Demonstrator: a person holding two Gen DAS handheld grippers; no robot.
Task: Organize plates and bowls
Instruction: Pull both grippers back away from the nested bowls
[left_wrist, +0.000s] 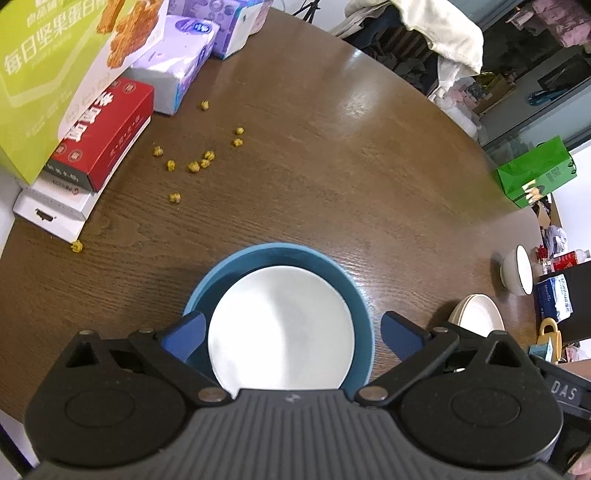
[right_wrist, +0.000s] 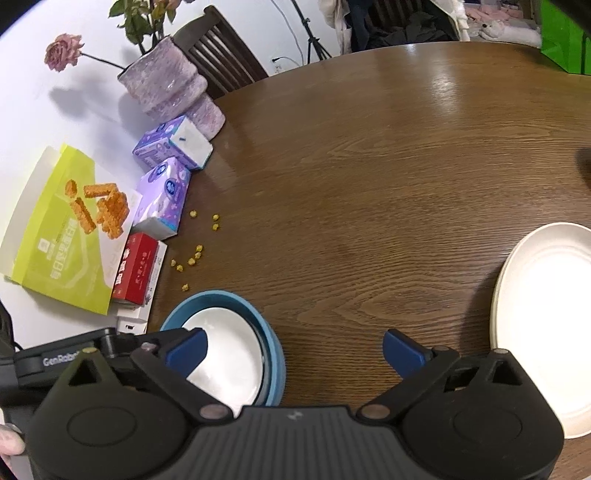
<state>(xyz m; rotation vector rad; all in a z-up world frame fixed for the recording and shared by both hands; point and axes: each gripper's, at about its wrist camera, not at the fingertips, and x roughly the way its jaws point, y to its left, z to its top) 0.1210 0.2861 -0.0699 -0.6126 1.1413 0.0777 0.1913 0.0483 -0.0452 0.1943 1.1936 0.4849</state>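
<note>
White plate (left_wrist: 280, 325) sits nested in blue bowl (left_wrist: 354, 295); cream plates (right_wrist: 543, 325) and white bowl (left_wrist: 517, 271) unsorted at right; left gripper (left_wrist: 291, 341) and right gripper (right_wrist: 295, 350) gape empty.

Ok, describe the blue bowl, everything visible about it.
The blue bowl is round, teal-blue, with a smooth matte rim and fairly upright walls; the material looks like ceramic or plastic, which one I cannot tell. It sits upright on the wooden table, near the boxes. A white plate lies nested inside it, covering its bottom. The open left hand-held gripper hangs over it, fingers straddling the rim without visibly pressing. Its near edge is hidden.
</note>
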